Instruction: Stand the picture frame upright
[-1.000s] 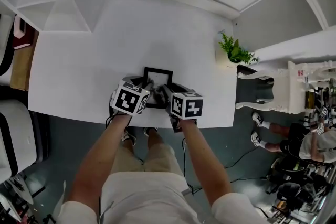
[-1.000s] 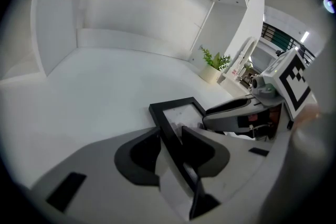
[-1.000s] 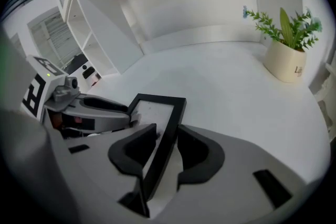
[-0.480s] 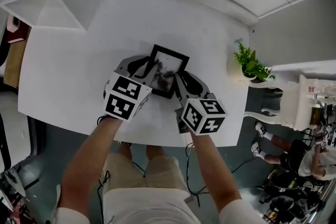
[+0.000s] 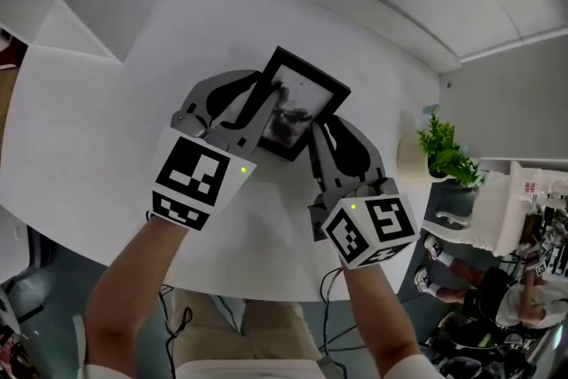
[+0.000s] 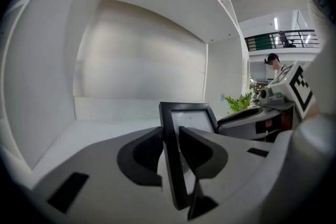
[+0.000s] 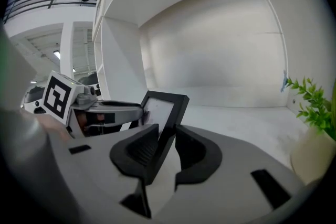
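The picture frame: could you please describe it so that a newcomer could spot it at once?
Above the white table, look between the left gripper and right gripper. Their jaws, just closed further, clamp the frame by both side edges. It is the only black-rimmed flat rectangle, unlike the green plant at the table's edge.

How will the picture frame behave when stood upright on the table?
Probably stiff: the picture frame looks straight though gripped only at its side edges. Thin, so likely tips easily. Glossy front may be glass, hence fragile.
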